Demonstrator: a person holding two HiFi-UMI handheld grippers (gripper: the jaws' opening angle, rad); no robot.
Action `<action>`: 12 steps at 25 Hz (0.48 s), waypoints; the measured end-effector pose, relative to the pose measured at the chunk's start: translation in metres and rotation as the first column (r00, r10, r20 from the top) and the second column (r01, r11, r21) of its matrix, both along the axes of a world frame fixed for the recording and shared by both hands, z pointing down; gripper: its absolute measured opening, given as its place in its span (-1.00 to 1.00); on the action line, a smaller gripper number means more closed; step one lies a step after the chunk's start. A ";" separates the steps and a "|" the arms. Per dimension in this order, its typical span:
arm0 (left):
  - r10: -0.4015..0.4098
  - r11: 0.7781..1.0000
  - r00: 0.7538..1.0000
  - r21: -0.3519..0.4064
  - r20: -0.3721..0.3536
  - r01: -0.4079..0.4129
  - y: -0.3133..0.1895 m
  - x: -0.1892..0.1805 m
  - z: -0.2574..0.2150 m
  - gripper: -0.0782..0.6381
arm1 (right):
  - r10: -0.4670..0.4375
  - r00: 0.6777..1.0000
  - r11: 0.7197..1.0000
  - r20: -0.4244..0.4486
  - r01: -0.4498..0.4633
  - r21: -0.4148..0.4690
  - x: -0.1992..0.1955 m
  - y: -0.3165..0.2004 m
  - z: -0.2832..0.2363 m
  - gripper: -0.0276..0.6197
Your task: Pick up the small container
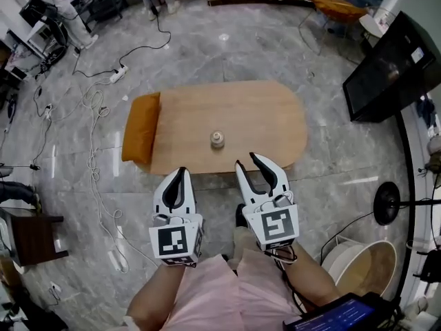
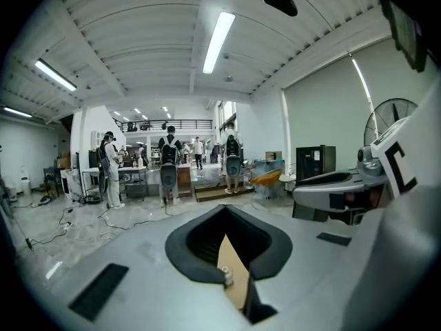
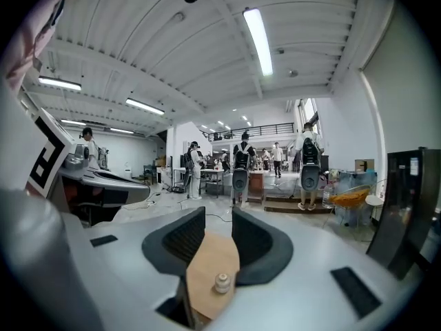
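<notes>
While my left gripper (image 1: 182, 171) hangs with jaws pressed together, my right gripper (image 1: 247, 160) is spread, nothing between its pads. The small container (image 1: 217, 139) stands mid-table, just beyond both. I'd lower the right one squarely astride it, then squeeze gently. Cables (image 1: 96, 109) trail over the marble floor (image 1: 331, 185) at left; an orange cushion (image 1: 140, 128) butts the wooden table (image 1: 262, 112).

Wooden table (image 1: 248, 112), orange cushion (image 1: 140, 136), perhaps fan (image 1: 386, 203)
</notes>
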State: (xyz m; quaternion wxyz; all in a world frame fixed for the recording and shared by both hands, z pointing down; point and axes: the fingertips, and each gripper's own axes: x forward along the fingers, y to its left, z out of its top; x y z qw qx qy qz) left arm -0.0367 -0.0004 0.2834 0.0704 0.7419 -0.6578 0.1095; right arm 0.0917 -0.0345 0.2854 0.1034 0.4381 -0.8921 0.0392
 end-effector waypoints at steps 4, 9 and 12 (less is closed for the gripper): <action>-0.026 0.998 1.000 0.053 -0.003 0.026 -0.043 0.003 -0.018 -0.75 | -0.035 0.999 0.999 0.008 0.035 0.022 -0.005 -0.045 -0.013 -0.01; -0.074 0.992 0.997 0.098 -0.012 0.075 -0.073 -0.013 -0.033 -0.75 | -0.076 0.997 0.996 0.013 0.076 0.041 -0.022 -0.076 -0.023 0.00; -0.087 0.989 0.996 0.117 -0.016 0.088 -0.084 -0.024 -0.040 -0.75 | -0.093 0.996 0.994 0.010 0.092 0.063 -0.033 -0.089 -0.033 0.00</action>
